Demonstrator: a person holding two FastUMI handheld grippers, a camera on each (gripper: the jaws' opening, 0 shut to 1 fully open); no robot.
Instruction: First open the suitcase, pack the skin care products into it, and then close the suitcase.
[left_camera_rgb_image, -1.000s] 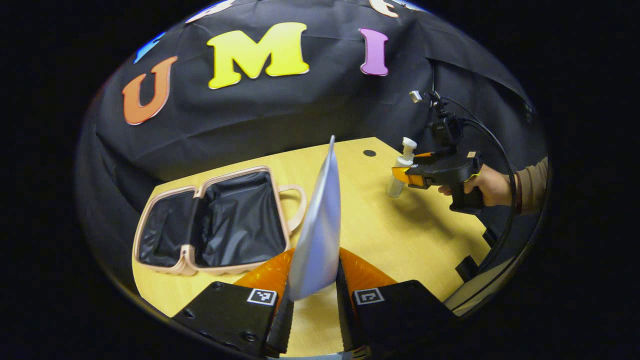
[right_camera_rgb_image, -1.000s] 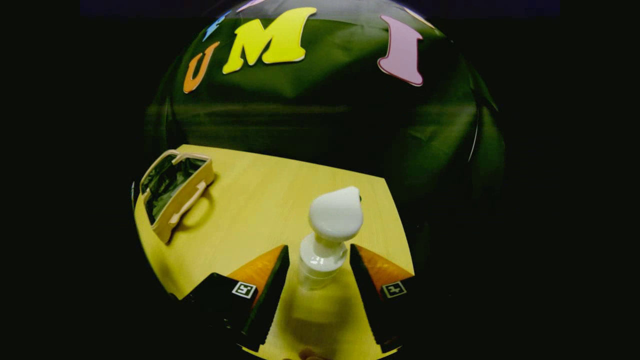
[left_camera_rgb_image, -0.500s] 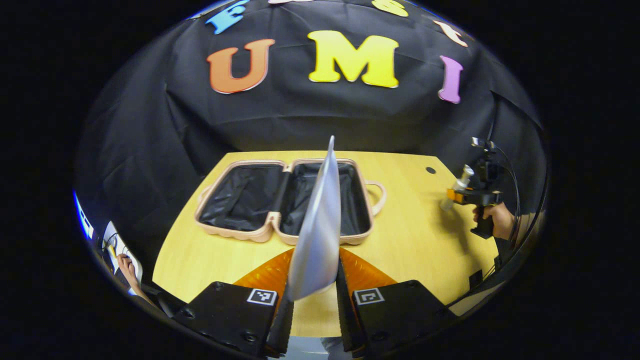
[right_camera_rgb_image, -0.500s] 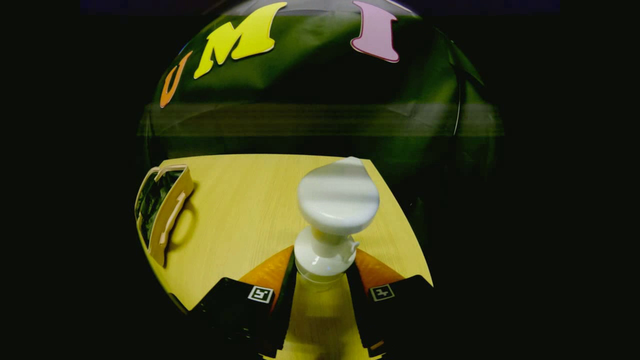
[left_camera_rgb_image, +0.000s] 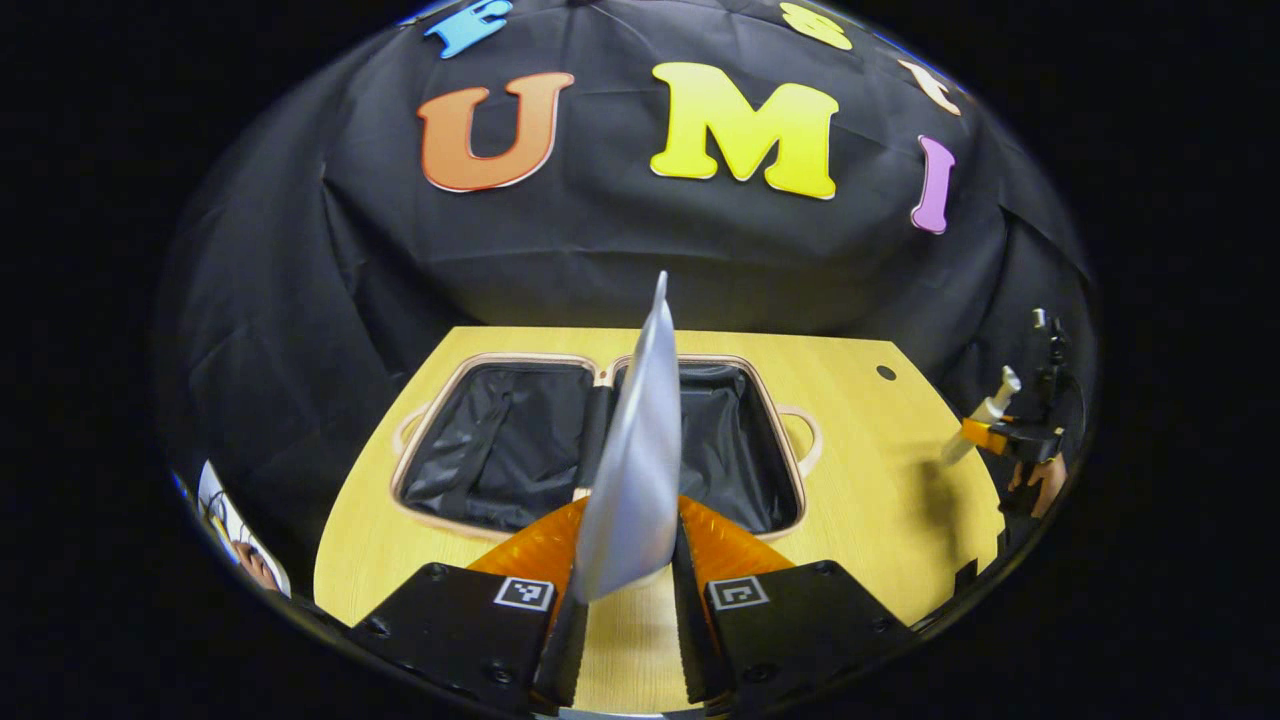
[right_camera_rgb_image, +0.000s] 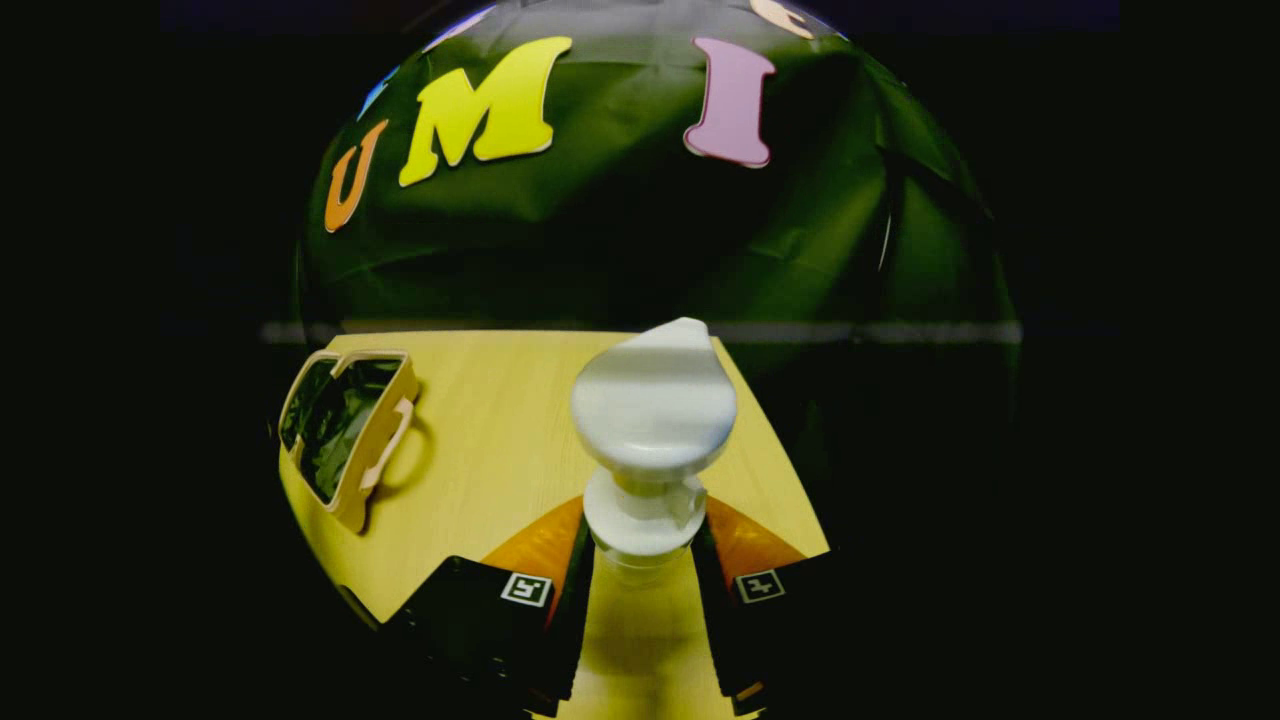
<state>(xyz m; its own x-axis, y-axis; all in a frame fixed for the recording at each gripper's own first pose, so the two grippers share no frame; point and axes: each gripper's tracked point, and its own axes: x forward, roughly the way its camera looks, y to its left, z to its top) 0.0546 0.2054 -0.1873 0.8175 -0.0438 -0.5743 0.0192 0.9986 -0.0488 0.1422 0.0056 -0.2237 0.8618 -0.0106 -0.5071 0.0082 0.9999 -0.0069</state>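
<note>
Left gripper view: left hand-held gripper (left_camera_rgb_image: 625, 570) clenched on silver sachet (left_camera_rgb_image: 635, 470), held edge-on above bench (left_camera_rgb_image: 860, 490); suitcase (left_camera_rgb_image: 500, 445) open flat just beyond. Right hand-held gripper (left_camera_rgb_image: 975, 432) far right, carrying pump bottle (left_camera_rgb_image: 985, 412).
Right gripper view: right hand-held gripper (right_camera_rgb_image: 640, 560) grasping pump bottle (right_camera_rgb_image: 650, 430) at neck – suitcase (right_camera_rgb_image: 345, 430) well apart, left.

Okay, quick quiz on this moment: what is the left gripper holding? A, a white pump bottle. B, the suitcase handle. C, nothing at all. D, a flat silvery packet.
D: in the left gripper view the left gripper has both fingers pressed on a flat silvery packet standing edge-on in front of the open suitcase; the pump bottle is in the right gripper.
</note>
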